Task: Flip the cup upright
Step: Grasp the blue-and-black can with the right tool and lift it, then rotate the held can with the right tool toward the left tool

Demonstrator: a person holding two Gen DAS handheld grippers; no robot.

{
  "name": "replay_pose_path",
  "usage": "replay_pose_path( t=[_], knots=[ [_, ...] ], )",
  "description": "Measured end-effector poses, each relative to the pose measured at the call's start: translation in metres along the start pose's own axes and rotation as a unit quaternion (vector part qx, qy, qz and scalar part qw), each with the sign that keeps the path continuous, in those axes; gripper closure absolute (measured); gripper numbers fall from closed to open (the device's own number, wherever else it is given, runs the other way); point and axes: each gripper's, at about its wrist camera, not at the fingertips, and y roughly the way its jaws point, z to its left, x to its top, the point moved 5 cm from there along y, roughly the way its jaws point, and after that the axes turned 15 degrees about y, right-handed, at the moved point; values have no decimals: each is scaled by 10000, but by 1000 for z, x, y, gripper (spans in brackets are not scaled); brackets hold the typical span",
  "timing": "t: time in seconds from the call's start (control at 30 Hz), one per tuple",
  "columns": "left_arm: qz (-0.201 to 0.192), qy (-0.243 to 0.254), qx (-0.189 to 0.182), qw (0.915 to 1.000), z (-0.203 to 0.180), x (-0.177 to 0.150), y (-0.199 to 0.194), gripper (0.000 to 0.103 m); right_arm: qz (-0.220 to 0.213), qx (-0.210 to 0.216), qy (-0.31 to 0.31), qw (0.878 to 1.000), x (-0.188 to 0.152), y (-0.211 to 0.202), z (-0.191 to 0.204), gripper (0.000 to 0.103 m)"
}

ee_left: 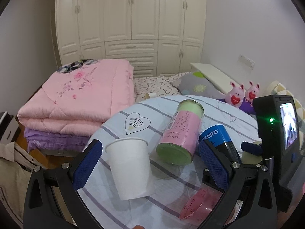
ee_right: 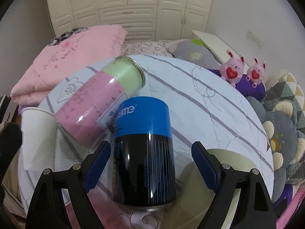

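left gripper [ee_left: 150, 152] jaws spread around upright white cup [ee_left: 131, 168]; right gripper [ee_right: 150, 162] spread, straddling blue-black can [ee_right: 144, 152].

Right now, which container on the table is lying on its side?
The pink-and-green jar lies on its side; the white paper cup and blue-and-black can stand on end.

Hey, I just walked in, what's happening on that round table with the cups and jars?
A person holds a gripper in each hand over the round table. The left gripper is open around a white paper cup that already stands mouth up. The right gripper is open around a blue and black can. A pink and green jar lies on its side between them. Neither gripper is squeezing anything.
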Motion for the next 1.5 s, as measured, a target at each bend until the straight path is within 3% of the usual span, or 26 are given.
replay_pose_path(
  t=[0.43,0.5,0.6,1.0,1.5],
  knots=[
    [145,-72,219,9996,7,-6,10,0,305,-418,-509,9974,5,20,11,15],
    [122,-89,212,9997,8,-6,9,0,261,-314,-528,9978,4,18,11,18],
    [87,-99,175,9998,7,-4,6,0,185,-133,-533,9983,5,11,10,31],
    [-87,-54,106,9999,2,3,-14,0,0,259,-335,9991,6,-10,7,32],
    [-489,33,75,9988,-9,11,-78,0,-522,581,-162,9968,1,-79,-4,34]
  ],
)
